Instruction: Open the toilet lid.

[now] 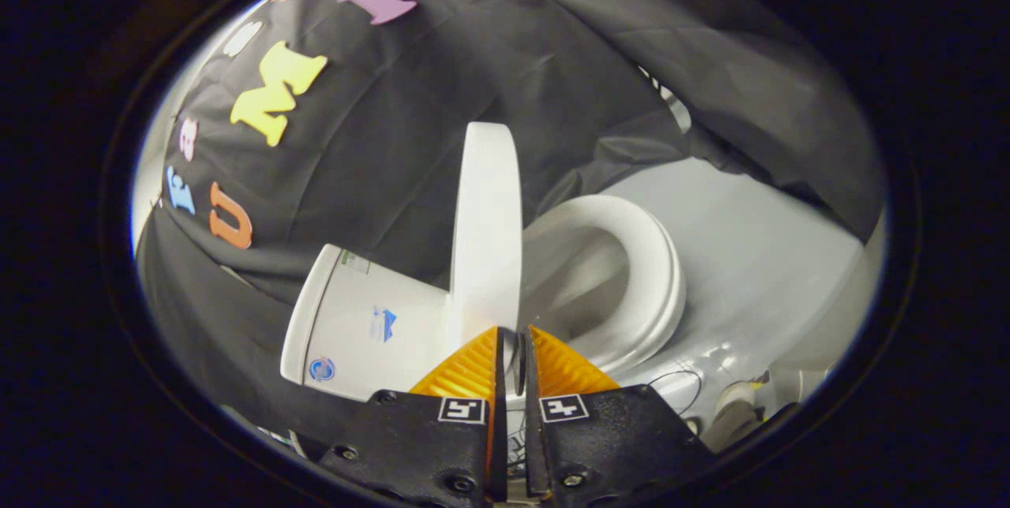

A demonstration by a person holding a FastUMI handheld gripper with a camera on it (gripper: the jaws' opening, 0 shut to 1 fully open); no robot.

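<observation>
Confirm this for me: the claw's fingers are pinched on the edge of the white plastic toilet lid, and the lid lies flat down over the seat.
Not quite. In the claw view the claw does pinch the white plastic toilet lid, but the lid stands raised on edge, leaving the white ring seat uncovered.

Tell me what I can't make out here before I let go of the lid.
- Grip on the lid: the gripper jaws are nearly closed around its edge, but actual contact is hidden by the jaws.
- Hinge: hidden behind the lid, gripper view.
- Bowl inside the seat: partly blocked by the lid.
- Tank labels: too small.
- Cable on the floor: blurred.
</observation>
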